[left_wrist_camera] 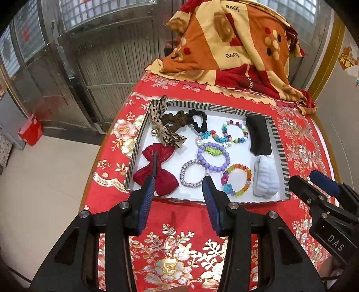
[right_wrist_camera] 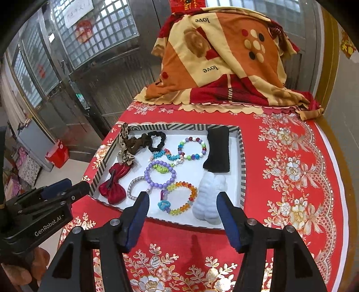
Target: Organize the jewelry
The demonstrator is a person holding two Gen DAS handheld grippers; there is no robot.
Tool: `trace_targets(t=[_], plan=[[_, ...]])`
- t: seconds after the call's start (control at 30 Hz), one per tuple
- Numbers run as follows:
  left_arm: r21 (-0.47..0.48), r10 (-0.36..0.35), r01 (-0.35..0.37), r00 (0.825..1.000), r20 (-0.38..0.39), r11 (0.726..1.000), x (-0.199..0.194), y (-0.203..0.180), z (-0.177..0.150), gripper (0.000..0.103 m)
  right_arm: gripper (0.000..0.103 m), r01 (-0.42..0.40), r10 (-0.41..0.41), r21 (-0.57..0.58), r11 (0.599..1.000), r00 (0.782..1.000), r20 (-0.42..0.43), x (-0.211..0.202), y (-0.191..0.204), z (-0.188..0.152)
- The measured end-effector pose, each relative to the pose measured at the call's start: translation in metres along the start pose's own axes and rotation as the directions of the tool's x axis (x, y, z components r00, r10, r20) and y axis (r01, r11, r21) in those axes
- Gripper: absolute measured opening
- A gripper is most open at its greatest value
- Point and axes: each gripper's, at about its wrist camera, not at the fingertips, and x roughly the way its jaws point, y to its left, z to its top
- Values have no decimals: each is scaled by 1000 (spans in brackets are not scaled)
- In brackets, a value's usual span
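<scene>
Hovering before the striped tray (left_wrist_camera: 279,143) of bracelets, left gripper (left_wrist_camera: 178,185) and right gripper (right_wrist_camera: 182,203) both gape, holding nothing.

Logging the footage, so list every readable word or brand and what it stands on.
"love": printed upside down, twice, on the orange blanket.
"GenRobot.AI": on the left hand-held gripper.
"DAS": on the right hand-held gripper.
Paper sign on the window: unreadable.

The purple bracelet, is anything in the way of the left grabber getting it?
Nothing visible blocks it. The left gripper hangs open above the tray's near rim. The purple bracelet lies just beyond, though it overlaps the silver bracelet and a green beaded piece.
</scene>
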Motion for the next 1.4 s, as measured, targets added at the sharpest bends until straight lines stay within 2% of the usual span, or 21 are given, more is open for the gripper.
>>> trace_targets(t=[0.63, 1.4], plan=[[2, 7, -7, 1000, 13, 1000, -10, 1, -2, 43, 61, 0, 0, -2, 1000, 1000, -7, -4, 0, -5], [3, 2, -2, 1000, -2, 1000, 0, 1, 0, 43, 61, 0, 0, -9, 1000, 1000, -28, 2, -1, -6]])
